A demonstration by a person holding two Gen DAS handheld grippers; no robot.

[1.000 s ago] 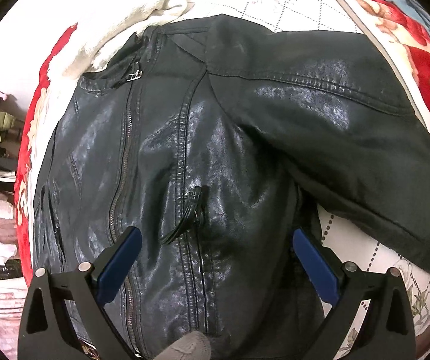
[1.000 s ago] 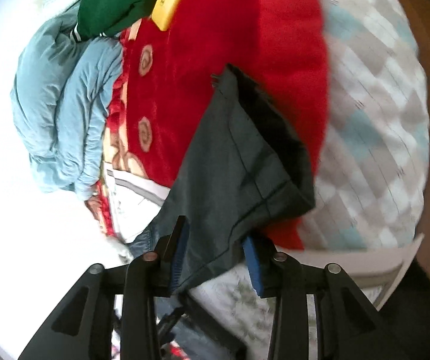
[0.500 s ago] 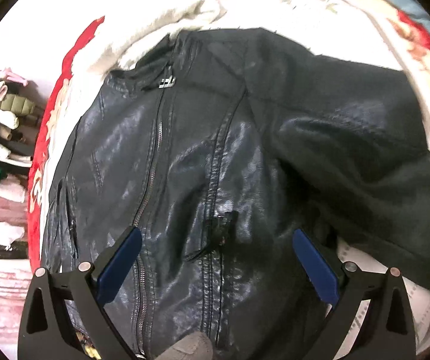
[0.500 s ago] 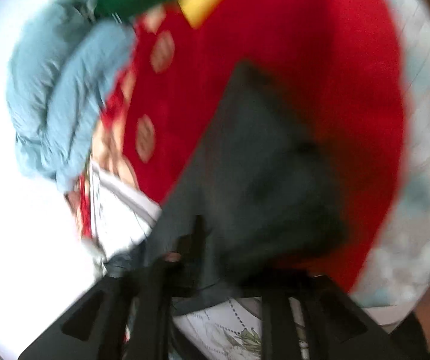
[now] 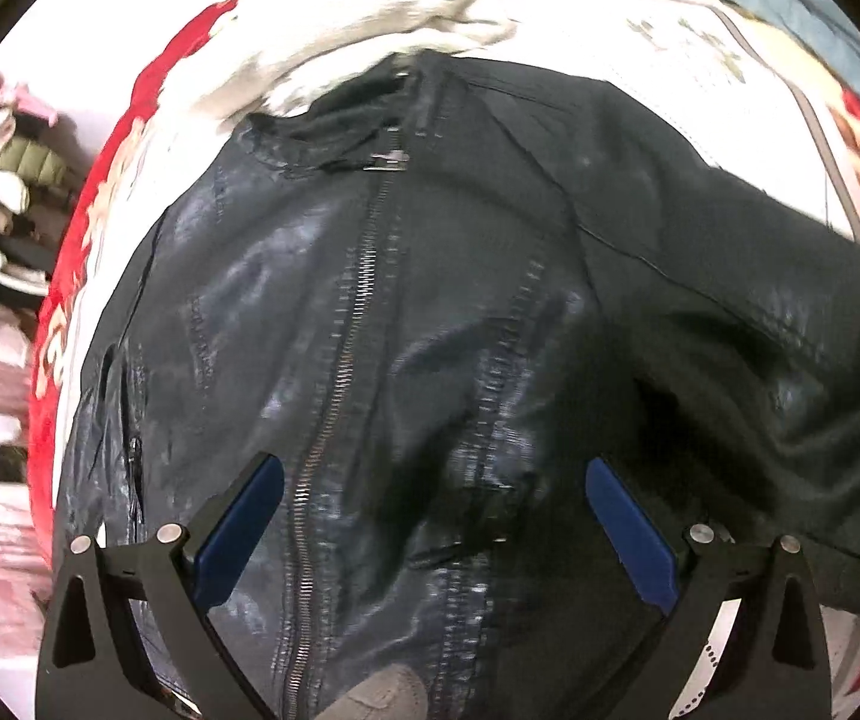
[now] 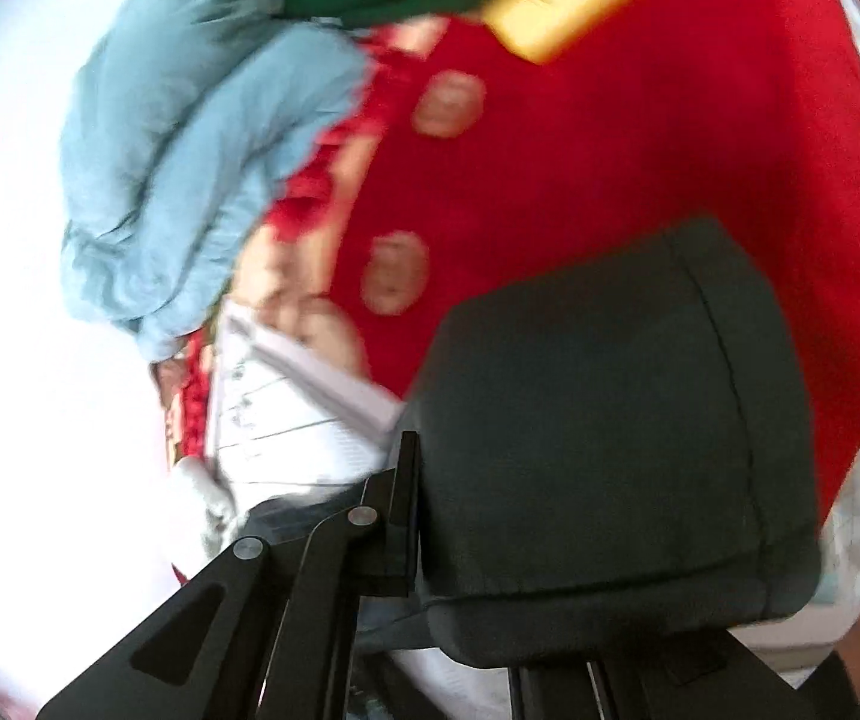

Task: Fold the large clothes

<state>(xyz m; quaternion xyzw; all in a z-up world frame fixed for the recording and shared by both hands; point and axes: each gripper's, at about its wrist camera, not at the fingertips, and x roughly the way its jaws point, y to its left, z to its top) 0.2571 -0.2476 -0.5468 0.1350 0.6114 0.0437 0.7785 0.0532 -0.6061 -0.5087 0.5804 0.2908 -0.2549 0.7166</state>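
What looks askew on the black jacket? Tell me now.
The jacket lies flat, front zipped, but its sleeve is pinched in the right gripper and lifted off the red blanket, not yet folded in.

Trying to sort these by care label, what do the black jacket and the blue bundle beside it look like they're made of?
The black jacket looks like leather or faux leather: glossy highlights, fine creases, stitched seams and a metal zipper. Which of the two is unclear. The blue bundle looks like soft matte woven fabric with loose folds, possibly cotton or light denim; blur hides the weave.
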